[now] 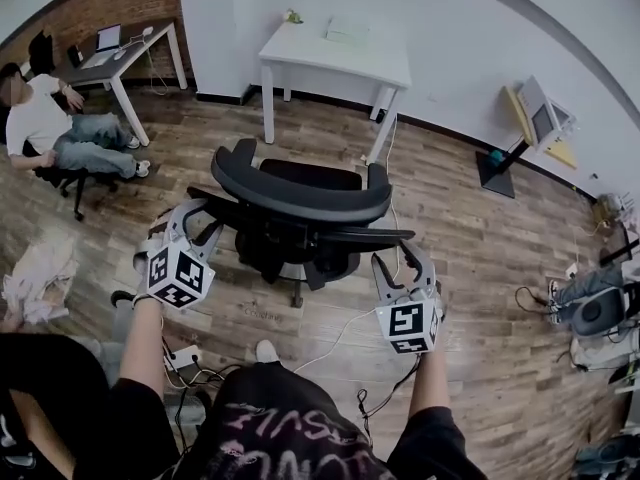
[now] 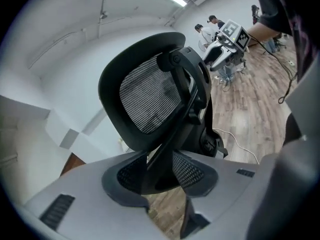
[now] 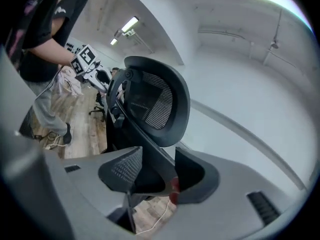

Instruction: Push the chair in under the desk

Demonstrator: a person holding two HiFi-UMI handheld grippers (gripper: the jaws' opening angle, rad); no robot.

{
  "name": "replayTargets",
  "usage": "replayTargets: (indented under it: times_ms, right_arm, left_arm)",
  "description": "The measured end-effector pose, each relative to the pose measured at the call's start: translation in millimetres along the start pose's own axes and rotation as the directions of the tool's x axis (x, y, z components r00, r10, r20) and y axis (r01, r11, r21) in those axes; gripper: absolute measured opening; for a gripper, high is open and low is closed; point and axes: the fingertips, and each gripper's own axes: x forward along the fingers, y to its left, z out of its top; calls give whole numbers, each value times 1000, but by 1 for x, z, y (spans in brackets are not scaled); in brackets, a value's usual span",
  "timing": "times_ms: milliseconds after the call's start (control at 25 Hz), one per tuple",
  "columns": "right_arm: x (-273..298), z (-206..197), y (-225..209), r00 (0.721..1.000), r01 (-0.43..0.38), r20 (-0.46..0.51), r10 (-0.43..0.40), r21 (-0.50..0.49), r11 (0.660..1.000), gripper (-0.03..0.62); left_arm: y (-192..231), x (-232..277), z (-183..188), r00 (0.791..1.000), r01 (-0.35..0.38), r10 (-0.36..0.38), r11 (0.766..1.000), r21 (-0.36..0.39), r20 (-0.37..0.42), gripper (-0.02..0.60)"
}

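Left gripper view, for the left gripper (image 2: 160,174): parted about halfway, astride a dark strut behind the chair (image 2: 150,96) backrest, not pinching it. Likewise for the right gripper (image 3: 157,173): spread wider, straddling the backrest's edge, clamped on nothing. From the head view, set at 8 and 4 o'clock of the backrest, with the desk (image 1: 340,56) at 12 o'clock and the chair short of it, not yet under. Close both pairs of jaws on the frame, or simply lean them against it, before pushing. Push evenly with both hands straight toward 12 o'clock, so as not to swivel the seat. Mind the white cable (image 1: 335,336) at 5 o'clock of the base, and aim the seat into the gap beneath the desk.
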Motion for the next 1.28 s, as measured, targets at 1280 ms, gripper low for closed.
replayTargets:
  times_ms: [1280]
  right_arm:
    - [71, -33, 9, 962, -198, -246, 116, -339, 920, 252]
  left_arm:
    - [-4, 66, -29, 976, 203, -181, 957, 205, -124, 242]
